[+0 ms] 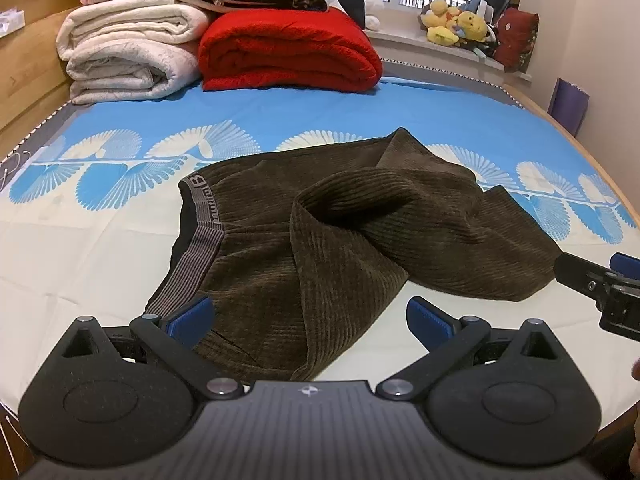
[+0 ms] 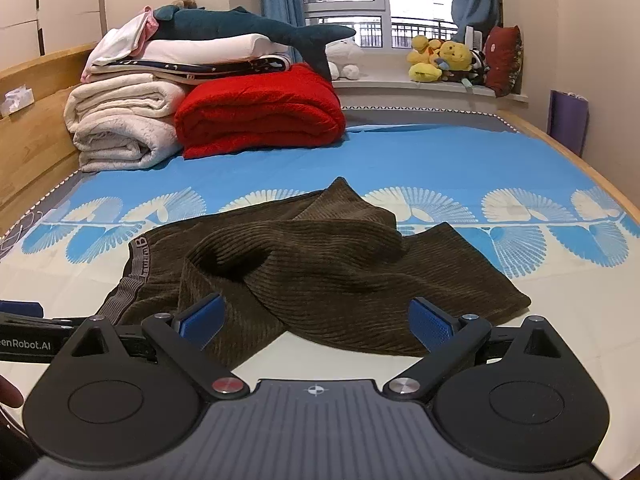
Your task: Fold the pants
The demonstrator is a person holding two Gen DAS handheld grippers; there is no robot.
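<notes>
I see brown pants (image 1: 320,220) rumpled on bed (image 1: 100,248), waistband lettering unreadable; left gripper (image 1: 310,320) and right gripper (image 2: 316,322) both spread wide, holding nothing; "enRobot.AI" on left gripper

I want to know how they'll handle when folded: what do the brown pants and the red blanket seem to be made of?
The pants look like soft corduroy or ribbed knit: fine parallel ridges, matte, with a striped elastic waistband. The red blanket looks like thick fleece, with a fuzzy nap and rounded folds.
</notes>
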